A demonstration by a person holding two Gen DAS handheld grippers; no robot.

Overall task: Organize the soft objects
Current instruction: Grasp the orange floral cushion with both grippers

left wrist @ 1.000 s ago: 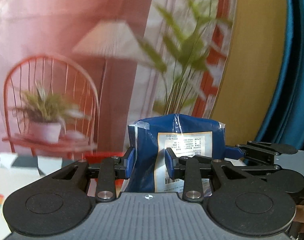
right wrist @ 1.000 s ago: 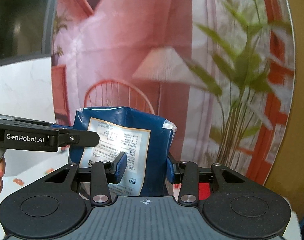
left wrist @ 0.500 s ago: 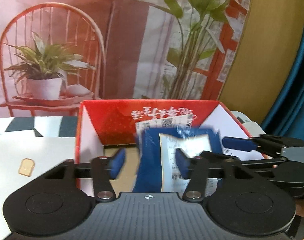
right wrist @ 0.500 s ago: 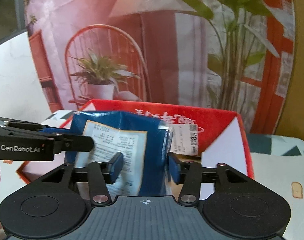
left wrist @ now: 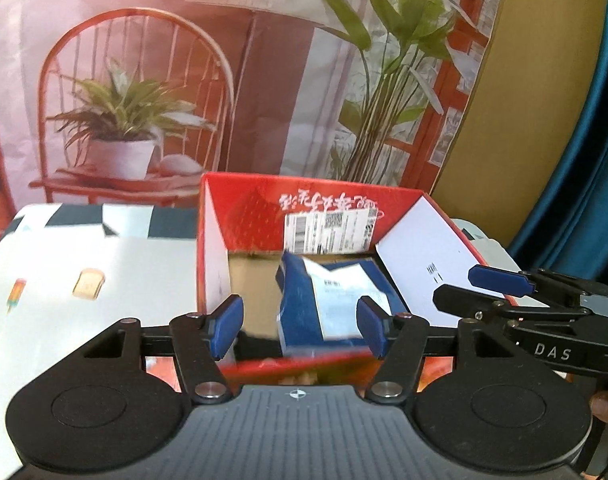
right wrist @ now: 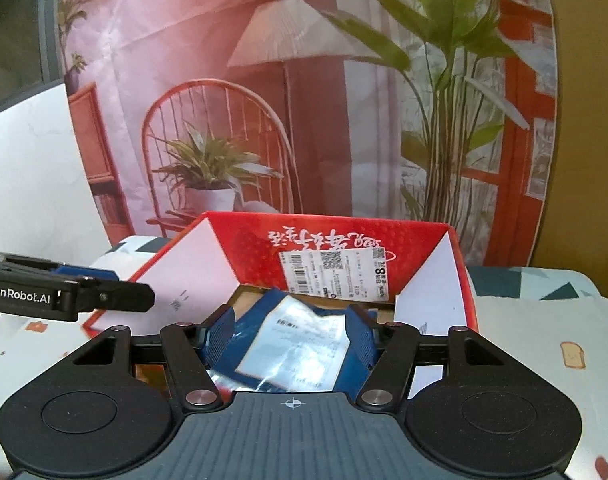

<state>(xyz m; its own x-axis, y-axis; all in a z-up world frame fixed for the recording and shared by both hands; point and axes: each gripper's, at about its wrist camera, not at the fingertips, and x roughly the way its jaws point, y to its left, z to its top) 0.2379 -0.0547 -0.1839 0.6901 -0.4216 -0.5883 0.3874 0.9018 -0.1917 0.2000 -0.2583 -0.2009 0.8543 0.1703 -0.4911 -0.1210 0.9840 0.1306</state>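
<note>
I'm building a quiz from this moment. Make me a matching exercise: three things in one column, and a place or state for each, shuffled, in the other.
Things:
1. blue packet
2. red box
3. left hand-held gripper

Places or states:
A. stands open-topped on the patterned tablecloth
B. lies inside the box
C. pads apart, gripping nothing

Pairs: 1-B, 2-A, 3-C

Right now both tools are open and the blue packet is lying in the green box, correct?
Not quite: the box is red, not green, as the right wrist view shows. The rest holds: the blue packet lies inside it, and neither the left tool nor the right tool presses on it, the right one opening.
</note>
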